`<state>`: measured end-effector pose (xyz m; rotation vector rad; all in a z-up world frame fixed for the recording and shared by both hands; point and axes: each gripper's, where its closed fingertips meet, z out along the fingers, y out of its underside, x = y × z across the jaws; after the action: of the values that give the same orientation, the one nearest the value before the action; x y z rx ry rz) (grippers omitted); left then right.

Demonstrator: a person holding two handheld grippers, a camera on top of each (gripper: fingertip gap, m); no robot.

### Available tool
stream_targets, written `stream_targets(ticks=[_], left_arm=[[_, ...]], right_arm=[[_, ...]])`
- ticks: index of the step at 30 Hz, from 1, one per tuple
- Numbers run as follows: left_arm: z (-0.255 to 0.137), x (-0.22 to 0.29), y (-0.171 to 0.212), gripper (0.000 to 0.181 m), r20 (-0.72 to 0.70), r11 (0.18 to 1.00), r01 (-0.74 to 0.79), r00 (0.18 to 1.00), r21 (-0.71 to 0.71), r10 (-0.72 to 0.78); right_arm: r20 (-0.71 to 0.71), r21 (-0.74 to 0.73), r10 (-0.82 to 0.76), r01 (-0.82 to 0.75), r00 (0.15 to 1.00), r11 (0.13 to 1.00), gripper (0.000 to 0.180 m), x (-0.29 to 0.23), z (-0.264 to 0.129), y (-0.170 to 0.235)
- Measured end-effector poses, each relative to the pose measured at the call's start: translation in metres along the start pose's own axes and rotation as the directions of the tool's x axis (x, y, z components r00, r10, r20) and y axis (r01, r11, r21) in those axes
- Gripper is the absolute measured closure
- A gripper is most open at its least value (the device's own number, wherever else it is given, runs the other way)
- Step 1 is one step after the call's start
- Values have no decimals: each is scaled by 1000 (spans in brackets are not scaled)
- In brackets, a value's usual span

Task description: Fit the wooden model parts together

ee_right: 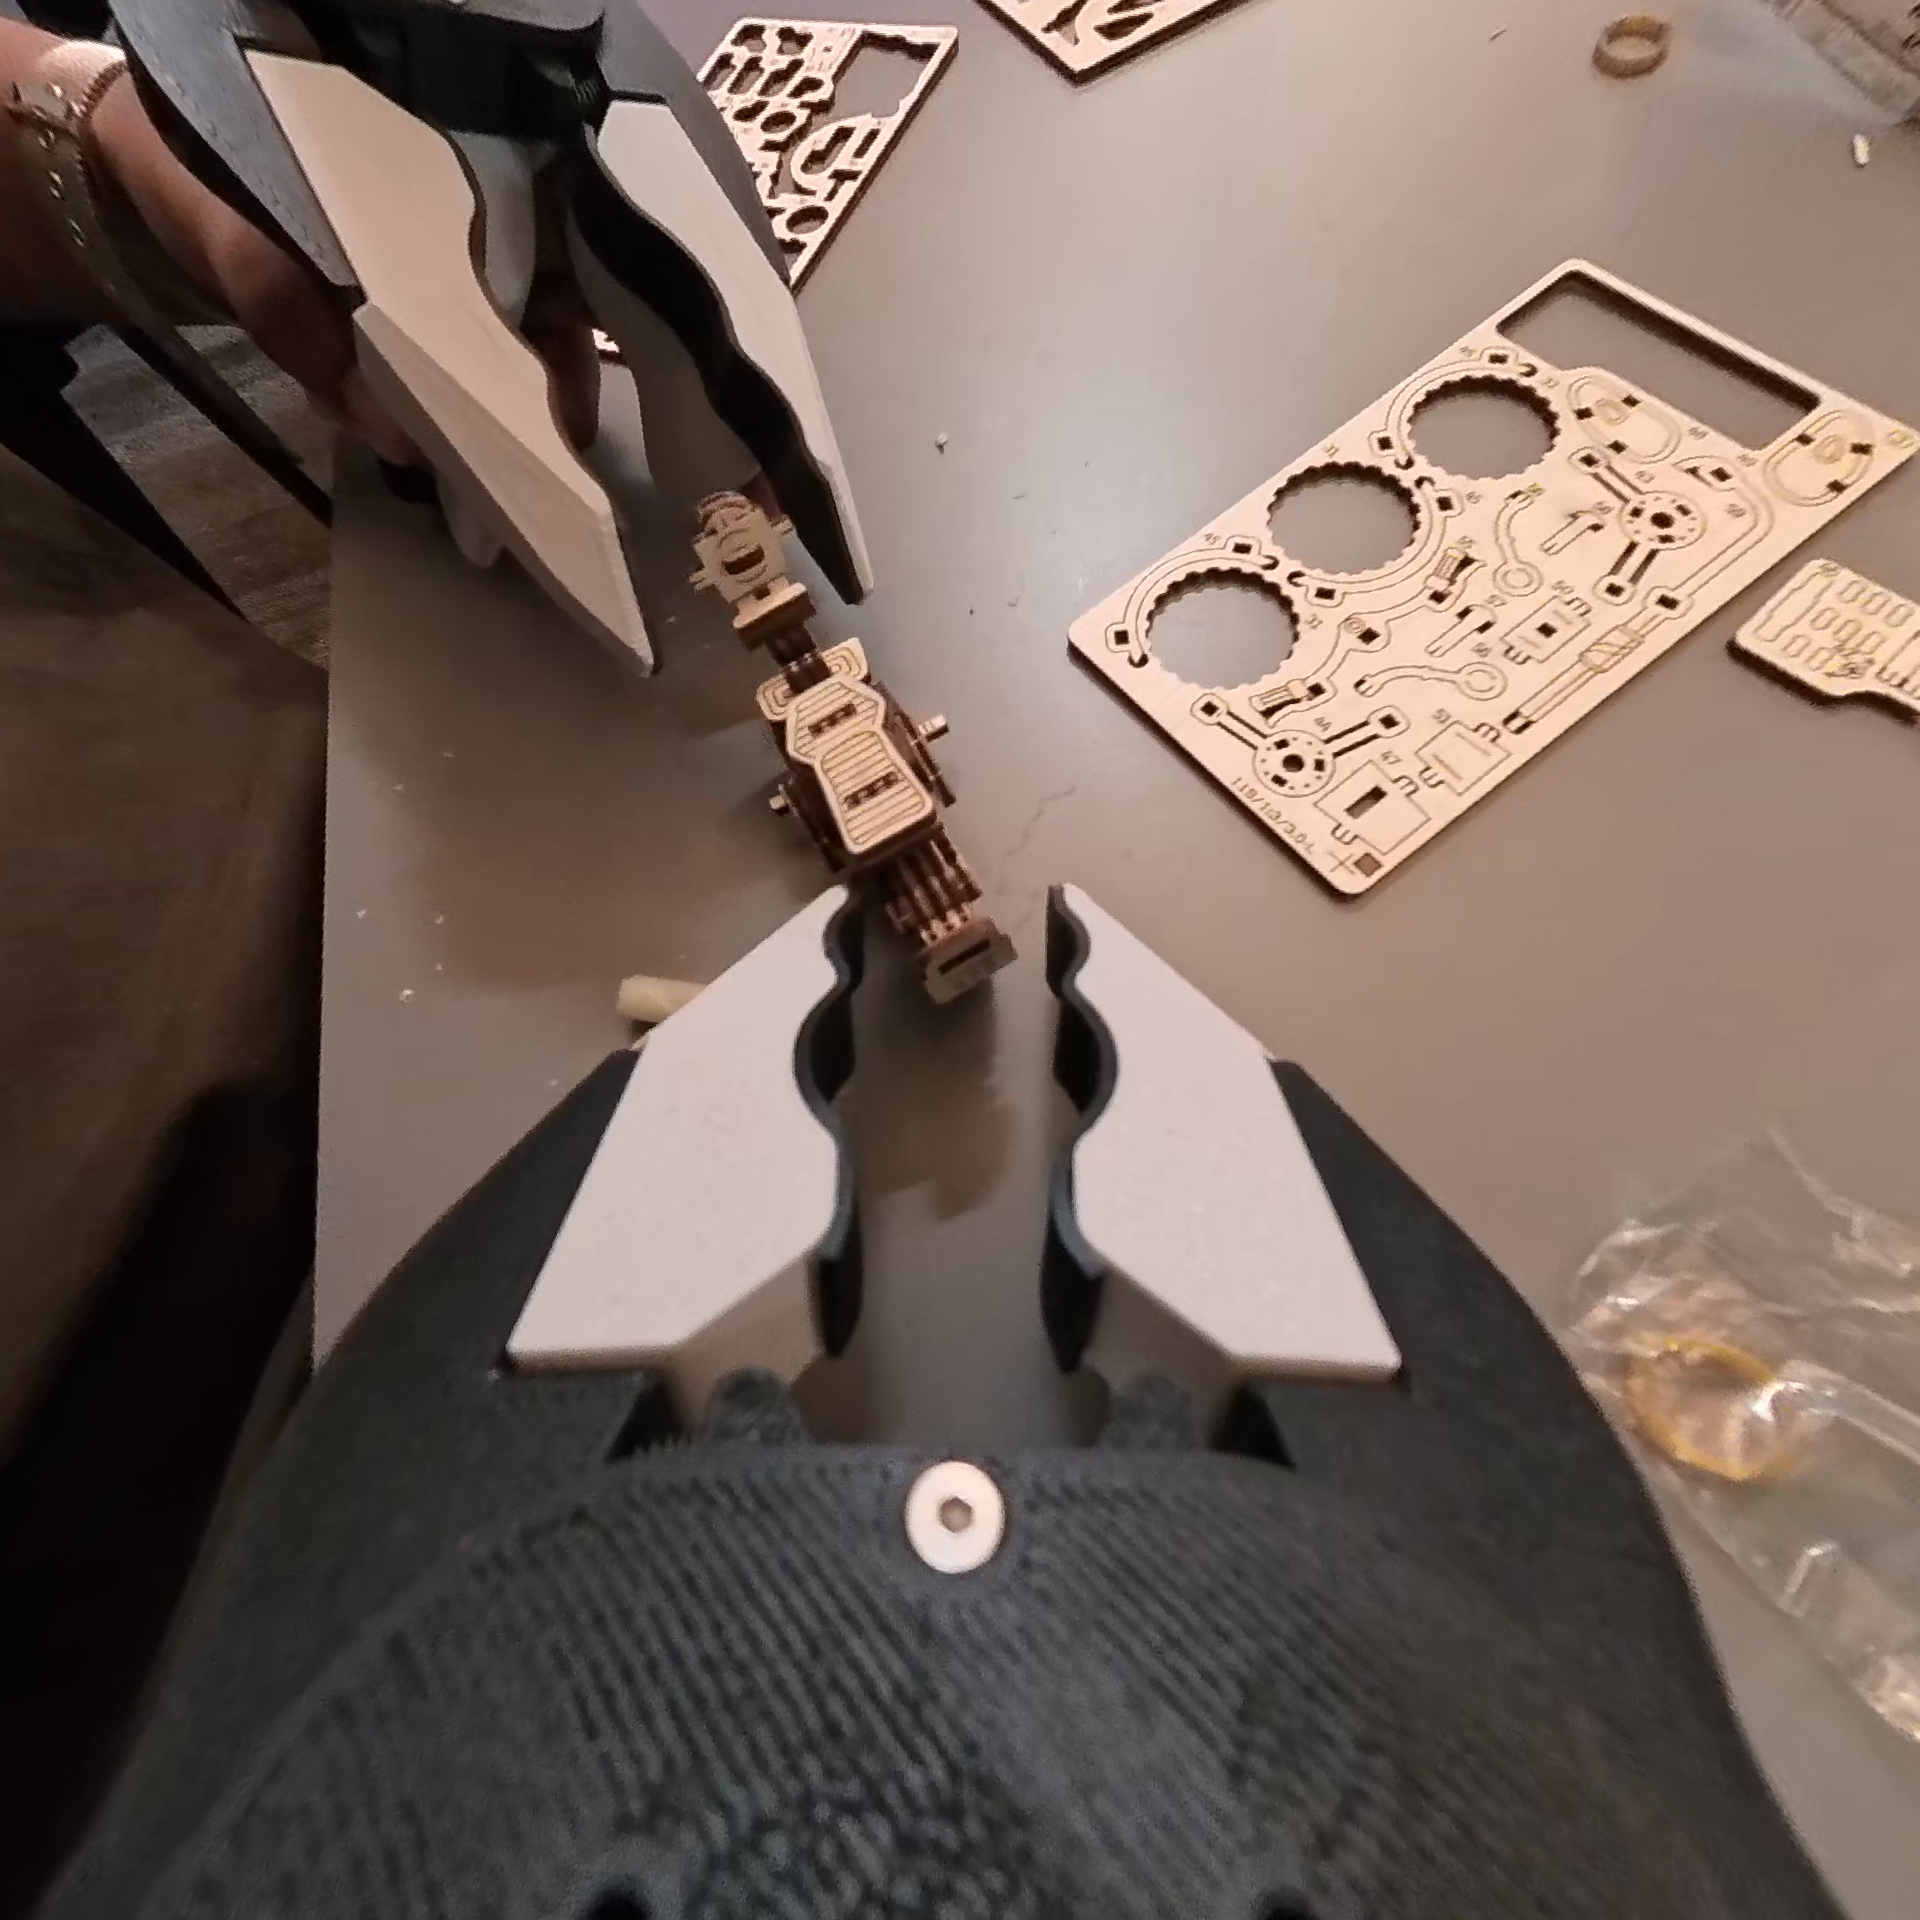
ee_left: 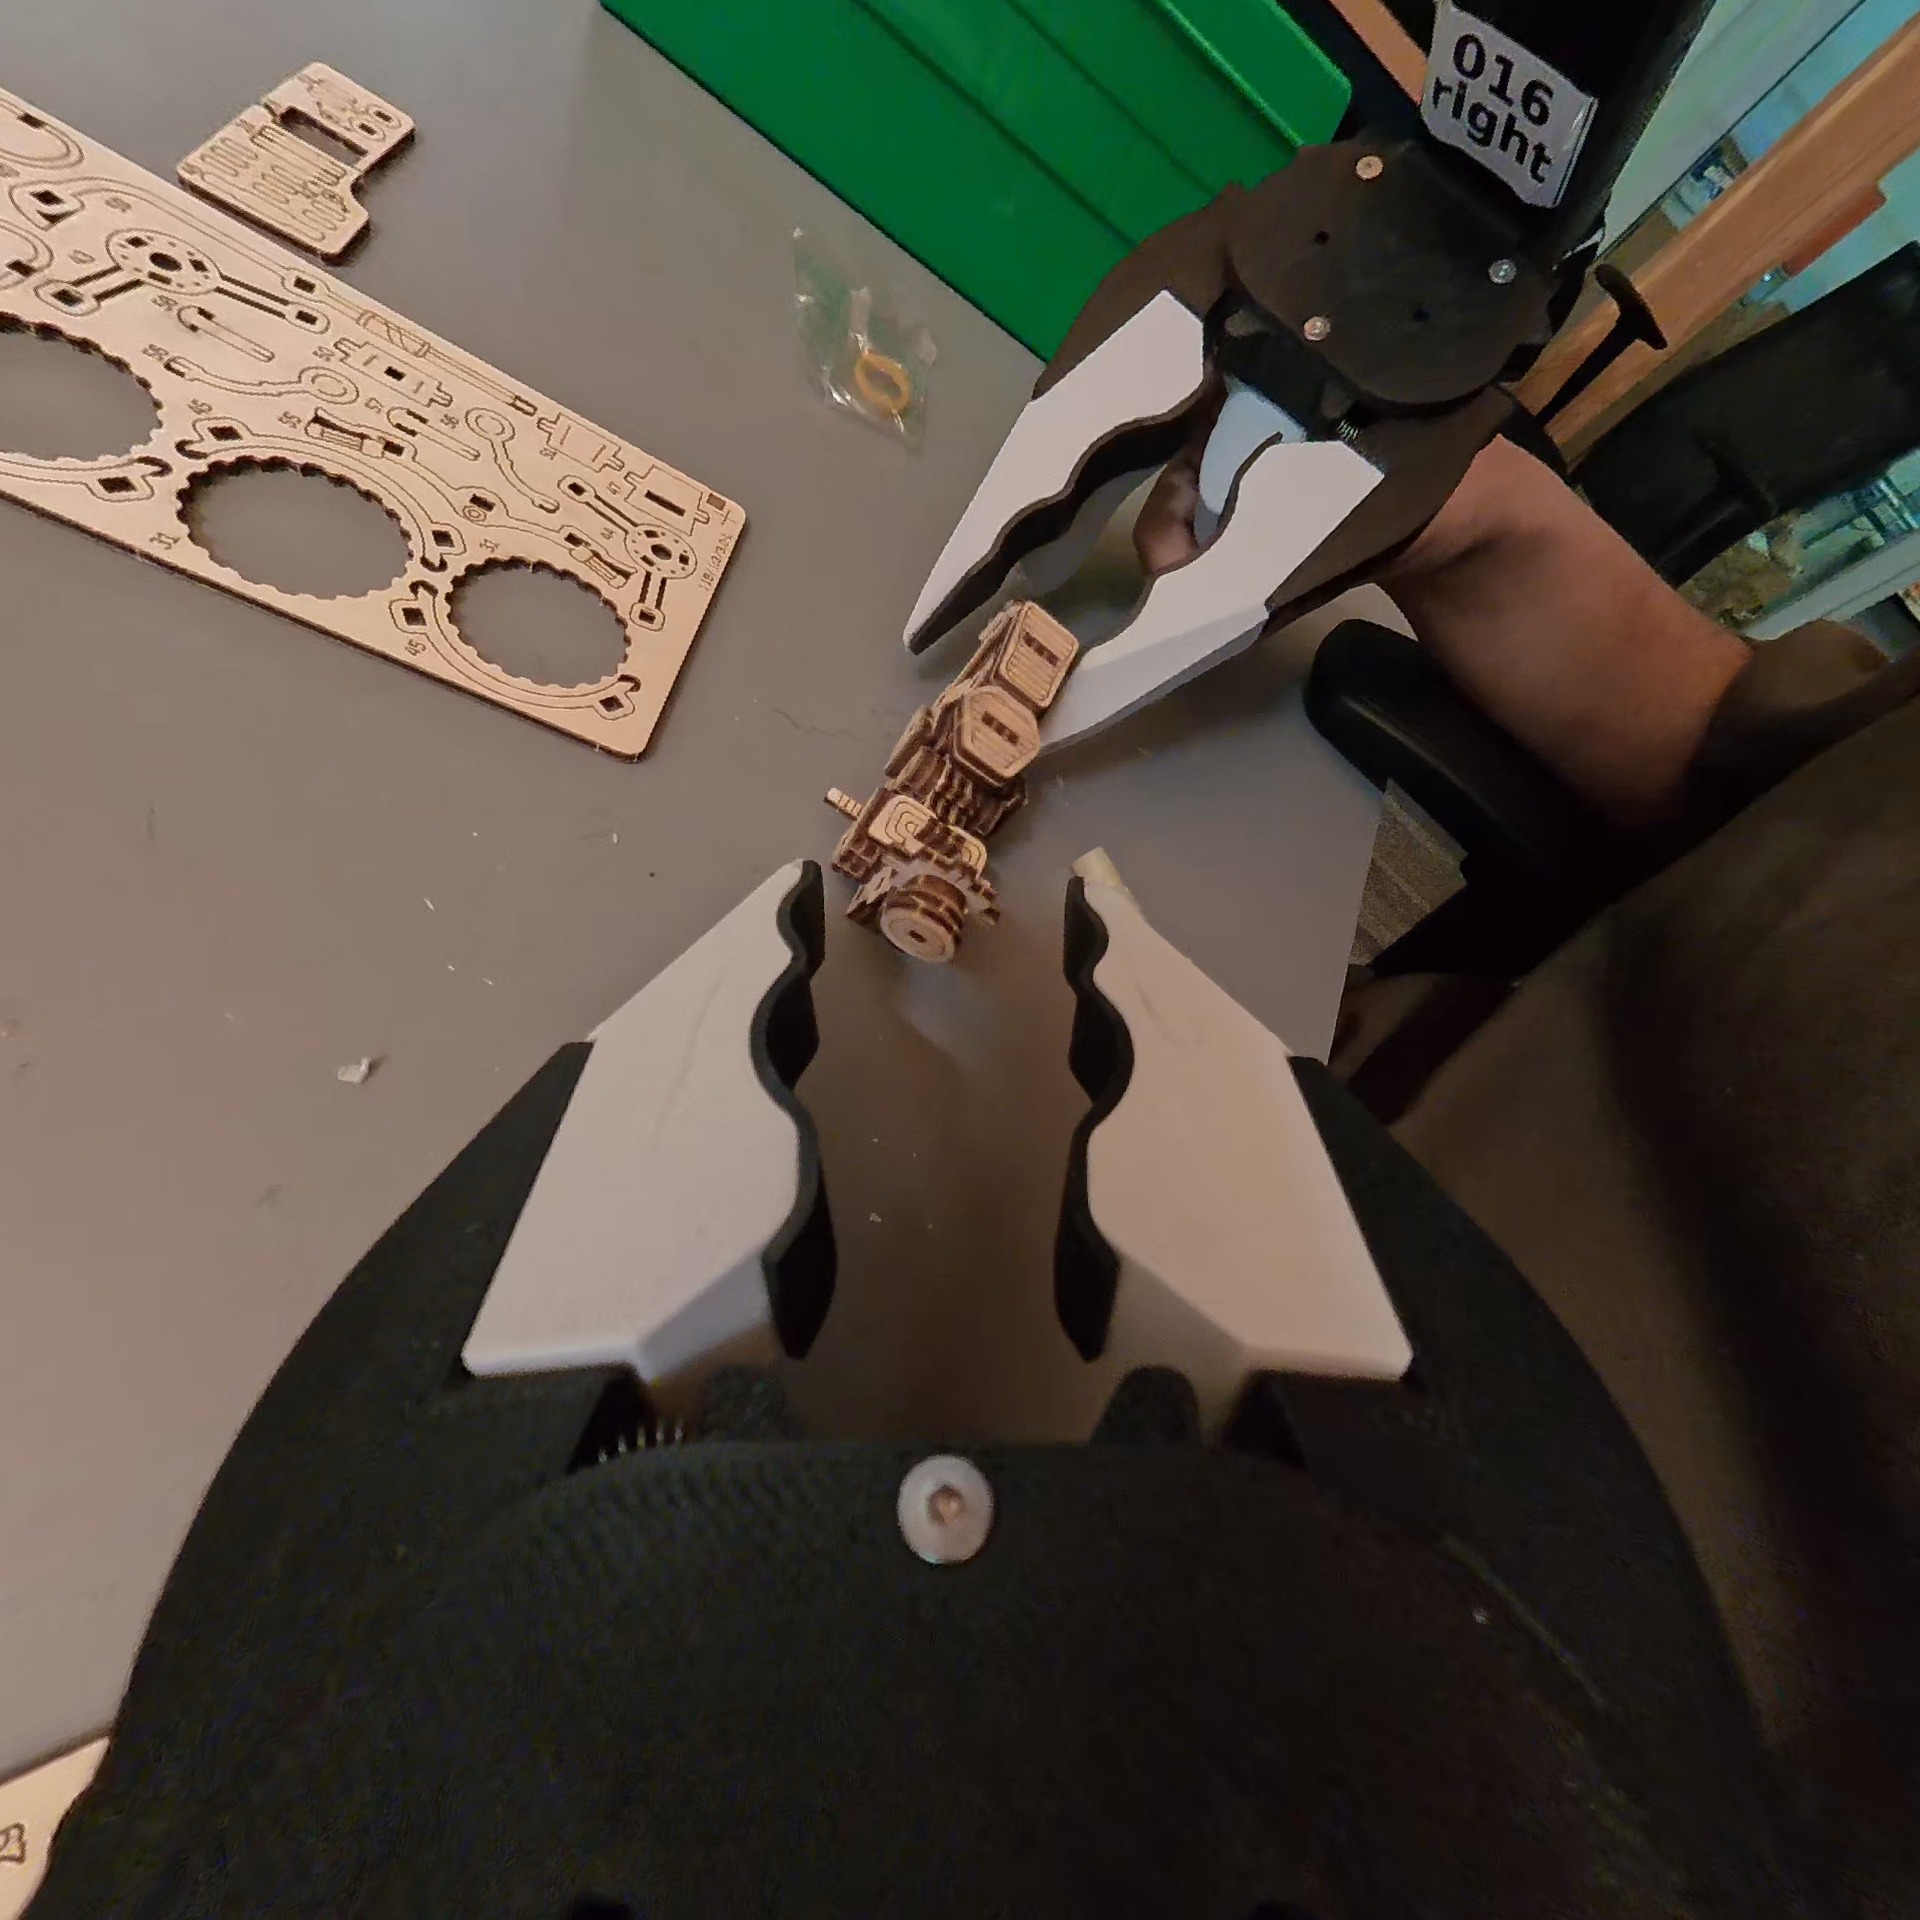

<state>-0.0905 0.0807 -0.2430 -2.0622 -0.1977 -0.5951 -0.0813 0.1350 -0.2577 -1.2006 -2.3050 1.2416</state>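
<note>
Item one: the wooden model [ee_left: 940, 800], a small laser-cut assembly of pale plywood with dark burnt edges, lying on the grey table [ee_left: 312, 935] at the centre of the left wrist view. I see slotted panels on top, stacked ribs along its body, a round layered hub at the end nearest my left gripper [ee_left: 940, 883], and a short peg sticking out on one side. In the right wrist view the same model [ee_right: 852, 758] runs from centre frame upward, its ribbed end nearest my right gripper [ee_right: 951, 914].

Item two: grippers. Left, fingers spread, holding nothing, tips either side of the hub end. Right, fingers likewise parted and empty; in the left wrist view it [ee_left: 997, 686] reaches in from the upper right, with one tip beside the model's far end.

Item three: surroundings. The parts sheet [ee_left: 343, 457] with three toothed round cut-outs lies in the upper left, well apart from the model; a smaller wooden piece [ee_left: 296, 156] sits above it. A clear plastic bag [ee_left: 862, 343] lies upper centre, beside a green box [ee_left: 987, 135]. The table edge runs close on the model's right. Open tabletop fills the left of the frame.
</note>
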Motion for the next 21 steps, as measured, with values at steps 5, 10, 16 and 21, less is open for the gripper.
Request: stream_targets(ticks=[5,10,16,21], left_arm=[[0,-1,0,135,5,1000,3,1000,1,-3],[0,-1,0,136,7,1000,6,1000,1,-6],[0,-2,0,136,7,1000,7,1000,1,-7],[0,-1,0,136,6,1000,6,1000,2,-6]], right_arm=[[-15,13,3,-2,1000,1000,147,2,-1,-3],[-16,15,2,-2,1000,1000,147,2,0,-3],[-1,1,-6,6,1000,1000,144,-2,1,0],[3,-8,-16,16,1000,1000,143,-3,2,2]])
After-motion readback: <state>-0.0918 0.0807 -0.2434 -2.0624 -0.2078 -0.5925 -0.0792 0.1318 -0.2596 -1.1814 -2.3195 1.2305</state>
